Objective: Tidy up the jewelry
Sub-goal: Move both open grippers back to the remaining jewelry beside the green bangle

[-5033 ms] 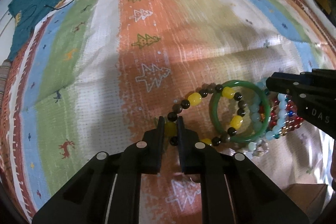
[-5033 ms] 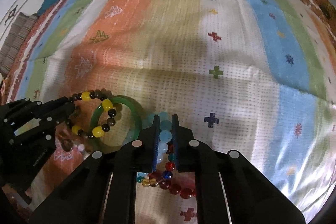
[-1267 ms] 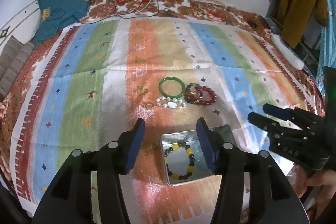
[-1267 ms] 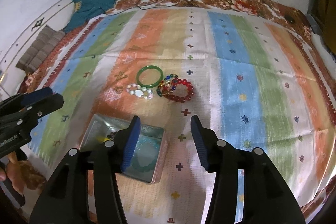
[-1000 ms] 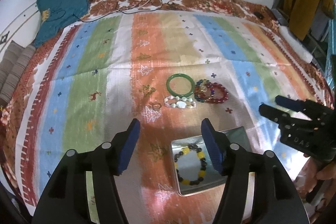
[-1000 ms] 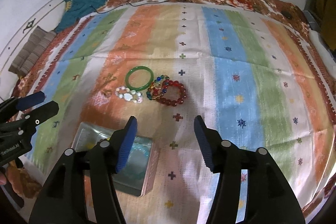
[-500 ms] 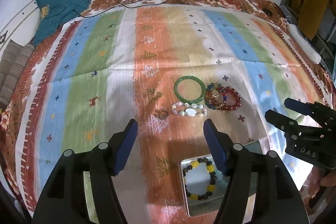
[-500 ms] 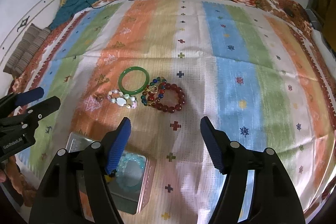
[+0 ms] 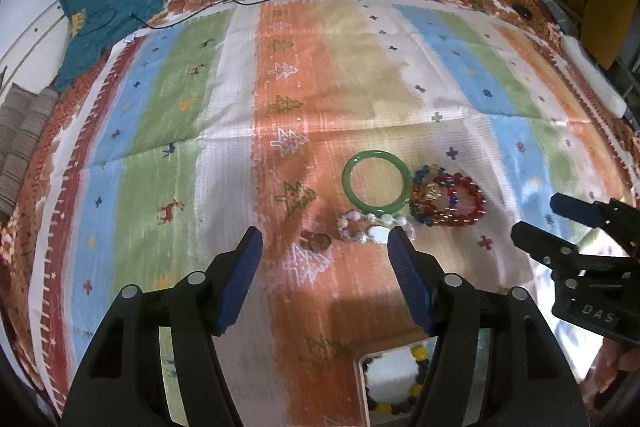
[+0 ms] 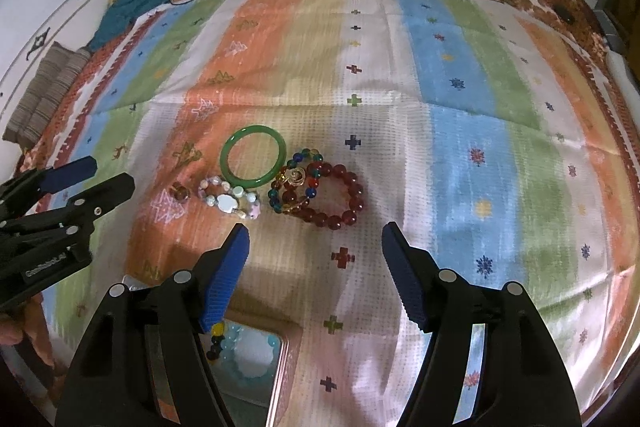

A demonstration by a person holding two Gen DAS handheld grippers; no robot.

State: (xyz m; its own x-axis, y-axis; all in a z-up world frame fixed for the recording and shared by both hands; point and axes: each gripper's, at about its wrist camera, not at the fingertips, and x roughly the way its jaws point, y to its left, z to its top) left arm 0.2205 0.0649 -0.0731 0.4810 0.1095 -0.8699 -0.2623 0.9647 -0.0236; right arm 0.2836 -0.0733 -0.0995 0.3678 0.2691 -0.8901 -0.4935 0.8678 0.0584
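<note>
Both grippers, left and right, gaping wide, nothing between. Green bangle flat, round, without long axis.

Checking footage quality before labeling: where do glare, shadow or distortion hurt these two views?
Left wrist view: glare whitens the metal tin, shadow darkens the cloth near the open left tongs. Right wrist view: fisheye bends the cloth edges; the green bangle stays sharp.
</note>
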